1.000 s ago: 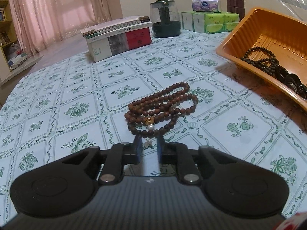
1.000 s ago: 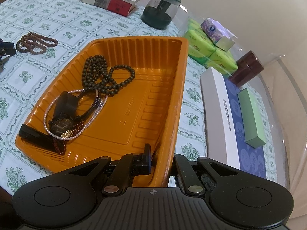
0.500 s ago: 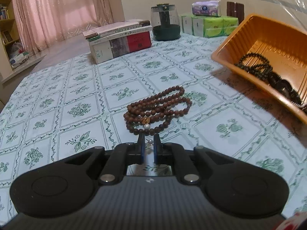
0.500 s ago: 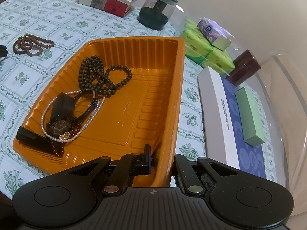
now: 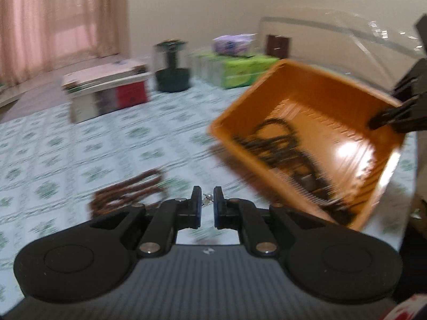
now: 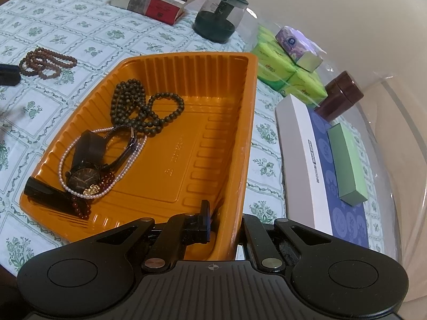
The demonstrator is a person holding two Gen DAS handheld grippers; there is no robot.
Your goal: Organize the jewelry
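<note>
My left gripper (image 5: 206, 205) is shut on a small silvery piece (image 5: 206, 200), held above the flowered tablecloth (image 5: 80, 146). Just below and left of it, a coiled strand of brown beads (image 5: 128, 189) lies on the cloth, also visible in the right wrist view (image 6: 48, 62). My right gripper (image 6: 226, 221) is shut on the near wall of the orange tray (image 6: 186, 146), one finger inside and one outside. The tray (image 5: 245, 98) holds dark bead strands (image 6: 144, 106), a watch (image 6: 82, 178), a pearl strand (image 6: 62, 165) and red beads (image 6: 80, 209). The left wrist view is motion-blurred.
At the far side of the table are a stack of books (image 6: 154, 0), a dark glass jar (image 6: 217, 18), green tissue packs (image 6: 288, 77) and brown jars (image 6: 341, 93). A white and blue box (image 6: 315, 165) bearing a green box (image 6: 347, 160) lies right of the tray.
My left gripper closed on the small silvery piece, then rose and swung right toward the tray. The brown beads stayed on the cloth. The right gripper kept its hold on the tray.
</note>
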